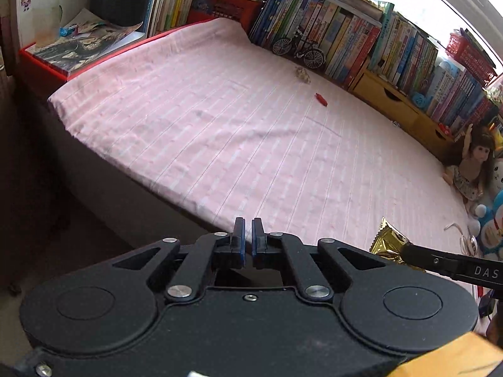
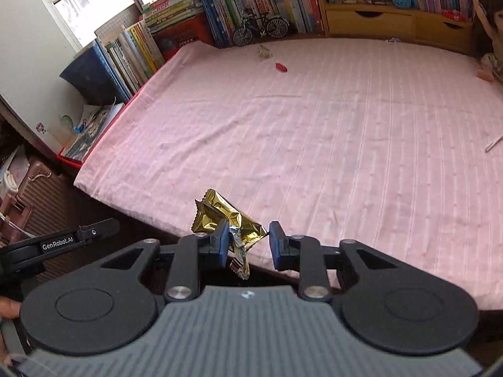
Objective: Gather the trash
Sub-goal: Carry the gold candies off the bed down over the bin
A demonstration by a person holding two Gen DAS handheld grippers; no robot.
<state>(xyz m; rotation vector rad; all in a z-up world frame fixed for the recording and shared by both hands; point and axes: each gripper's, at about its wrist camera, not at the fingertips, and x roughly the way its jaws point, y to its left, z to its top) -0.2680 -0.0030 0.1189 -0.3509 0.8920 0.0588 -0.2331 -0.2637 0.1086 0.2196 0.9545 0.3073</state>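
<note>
Gold foil, crinkled and light, is what the right gripper [image 2: 248, 240] is carrying: a crumpled gold foil snack wrapper [image 2: 228, 216] is hanging between its blue pads over the near edge of the pink striped bedsheet [image 2: 314, 132]. The pads are standing apart around it, so the hold looks loose; keeping it level and unhurried seems wise. The left gripper [image 1: 248, 235] is clenched on nothing. Far across the sheet, a small red wrapper [image 2: 280, 67] and a pale crumpled scrap [image 2: 264, 52] are lying near the miniature black bicycle [image 2: 261, 28], probably next.

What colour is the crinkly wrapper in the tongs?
Shiny gold crinkly foil wrapper, with a silver inside; clearest in the right wrist view.
</note>
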